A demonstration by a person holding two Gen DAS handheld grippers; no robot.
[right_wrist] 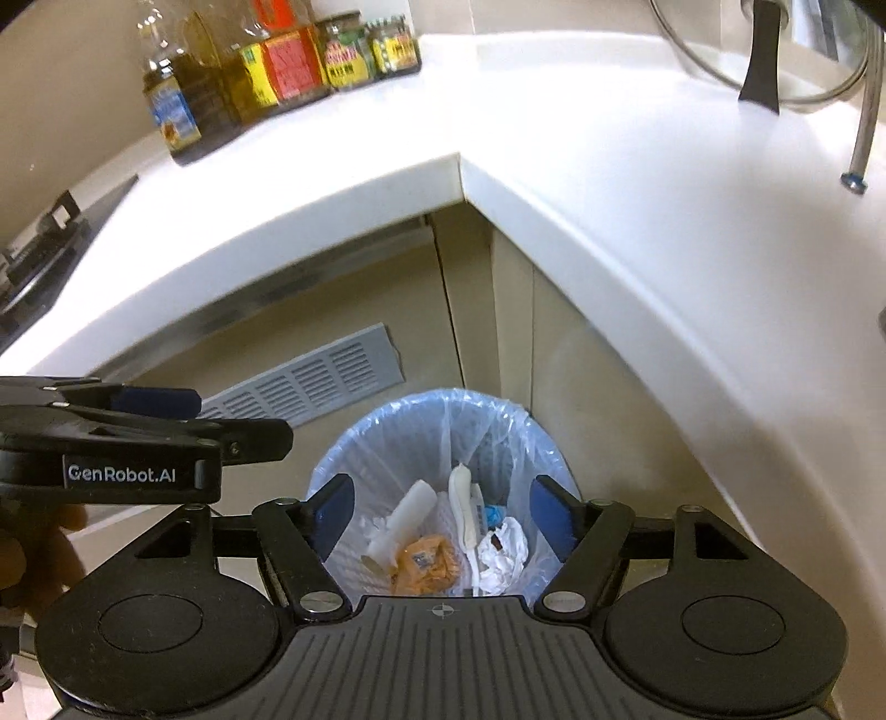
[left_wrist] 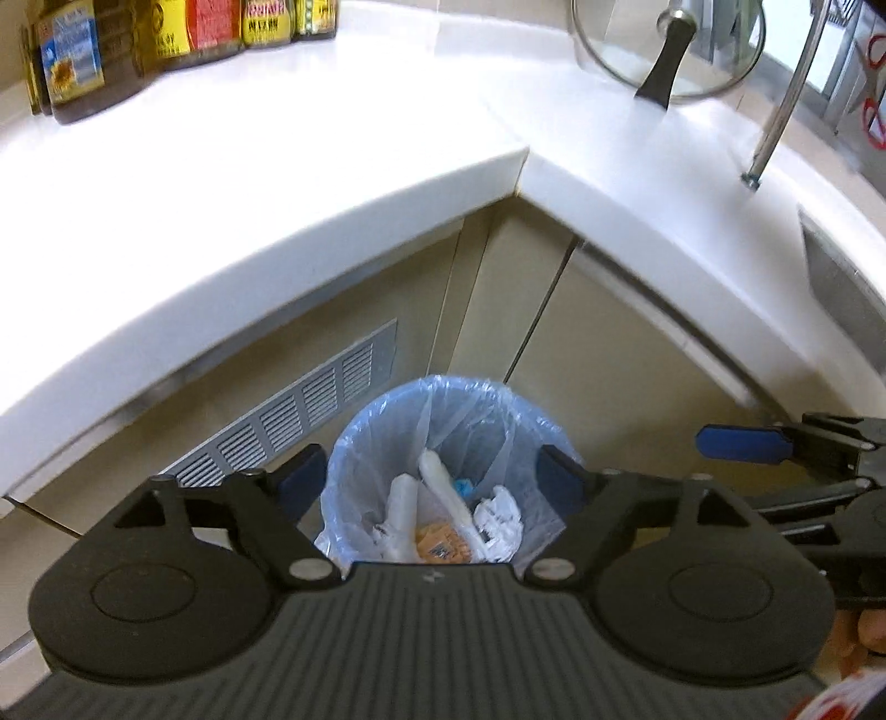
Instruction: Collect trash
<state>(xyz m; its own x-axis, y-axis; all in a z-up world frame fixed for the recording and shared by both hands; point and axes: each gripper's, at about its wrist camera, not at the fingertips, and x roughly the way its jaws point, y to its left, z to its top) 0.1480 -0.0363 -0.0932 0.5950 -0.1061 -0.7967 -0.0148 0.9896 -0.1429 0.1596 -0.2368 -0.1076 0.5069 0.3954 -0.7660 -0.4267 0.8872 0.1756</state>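
Observation:
A round trash bin (left_wrist: 365, 426) (right_wrist: 354, 443) lined with a pale blue bag stands on the floor in the corner under the white counter. Inside lie crumpled white paper (left_wrist: 501, 518) (right_wrist: 504, 551), an orange wrapper (left_wrist: 437, 545) (right_wrist: 426, 565) and white plastic pieces (left_wrist: 443, 482) (right_wrist: 404, 518). My left gripper (left_wrist: 432, 476) hangs above the bin, open, with nothing between its blue-padded fingers. My right gripper (right_wrist: 443, 512) is also above the bin, open and empty. Each gripper shows at the edge of the other's view: the right gripper (left_wrist: 775, 443), the left gripper (right_wrist: 166, 421).
The white L-shaped counter (left_wrist: 277, 232) (right_wrist: 554, 194) overhangs the bin. Sauce bottles and jars (left_wrist: 83, 55) (right_wrist: 288, 66) stand at its back. A glass pot lid (left_wrist: 670, 50) and a faucet pipe (left_wrist: 775, 111) are at the right. A vent grille (left_wrist: 299, 410) sits in the cabinet. A stove edge (right_wrist: 44, 243) shows left.

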